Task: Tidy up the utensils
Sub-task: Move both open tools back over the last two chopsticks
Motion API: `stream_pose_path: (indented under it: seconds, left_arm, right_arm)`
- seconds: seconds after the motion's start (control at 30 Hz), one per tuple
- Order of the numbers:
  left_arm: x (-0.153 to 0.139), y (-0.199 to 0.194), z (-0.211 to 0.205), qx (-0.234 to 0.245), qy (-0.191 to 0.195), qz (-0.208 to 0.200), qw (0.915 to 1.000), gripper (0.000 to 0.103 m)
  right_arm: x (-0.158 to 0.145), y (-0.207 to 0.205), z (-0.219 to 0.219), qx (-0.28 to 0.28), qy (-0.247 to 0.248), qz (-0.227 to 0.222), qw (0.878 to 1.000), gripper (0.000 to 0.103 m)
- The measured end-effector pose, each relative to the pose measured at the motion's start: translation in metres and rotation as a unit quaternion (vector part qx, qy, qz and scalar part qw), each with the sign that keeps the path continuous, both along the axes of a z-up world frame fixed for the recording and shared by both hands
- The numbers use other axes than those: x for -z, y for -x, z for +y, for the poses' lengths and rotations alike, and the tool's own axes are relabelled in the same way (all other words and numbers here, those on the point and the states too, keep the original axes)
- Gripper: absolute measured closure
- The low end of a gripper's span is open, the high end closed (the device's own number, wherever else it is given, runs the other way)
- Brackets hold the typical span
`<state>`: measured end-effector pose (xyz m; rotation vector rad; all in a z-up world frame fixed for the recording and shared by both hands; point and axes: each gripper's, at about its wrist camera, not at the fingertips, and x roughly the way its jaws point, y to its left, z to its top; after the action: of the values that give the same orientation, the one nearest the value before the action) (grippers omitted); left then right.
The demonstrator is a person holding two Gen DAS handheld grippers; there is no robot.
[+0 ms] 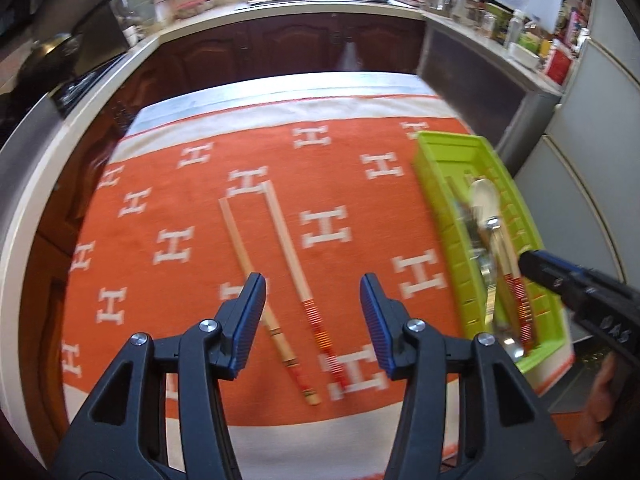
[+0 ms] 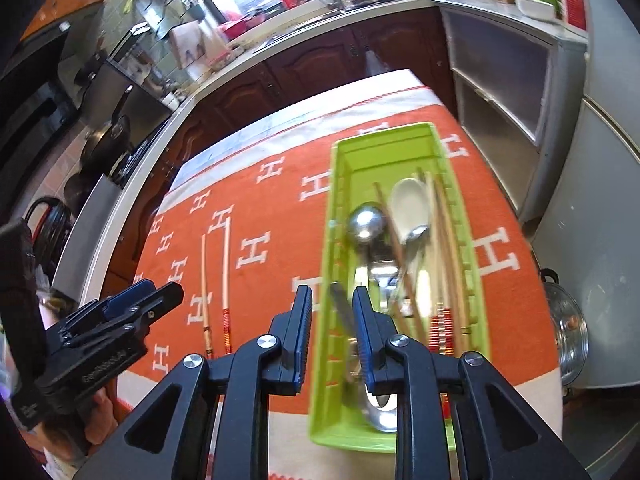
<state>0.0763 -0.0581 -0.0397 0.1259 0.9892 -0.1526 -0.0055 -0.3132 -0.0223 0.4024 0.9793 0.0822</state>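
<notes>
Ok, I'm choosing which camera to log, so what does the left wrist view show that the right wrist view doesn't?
Only the left wrist view shows the full length of the two chopsticks on the orange cloth, between the open left gripper fingers. Only the right wrist view shows the metal ladle in the tray and the right gripper open over the tray's edge. Both show the green tray and white spoon.

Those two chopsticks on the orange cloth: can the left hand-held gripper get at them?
Probably yes. The left hand-held gripper is open just above the two chopsticks, and nothing lies between them on the cloth.
</notes>
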Motion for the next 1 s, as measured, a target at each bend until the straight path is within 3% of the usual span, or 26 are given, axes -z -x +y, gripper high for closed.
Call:
stream_pose_path:
  seconds: [0.53,0.73,1.0]
  left_arm:
    - [0.022,-0.009,0.111,-0.111,-0.002,0.004,0.9938,0.057]
    - [0.041,-0.022,0.127,-0.134,0.015,0.036,0.9903,0.057]
    - [0.055,-0.033,0.133,-0.144,0.015,0.046,0.9883,0.057]
  right_arm:
    - [-0.002,-0.055,0.118,-0.108,0.028,0.005,0.994,0.079]
    - [0.024,-0.087,0.151,-0.144,0.043,0.028,0.988,0.079]
    - [0.071,-0.112,0.187,-0.187,0.073,0.056,0.978,0.079]
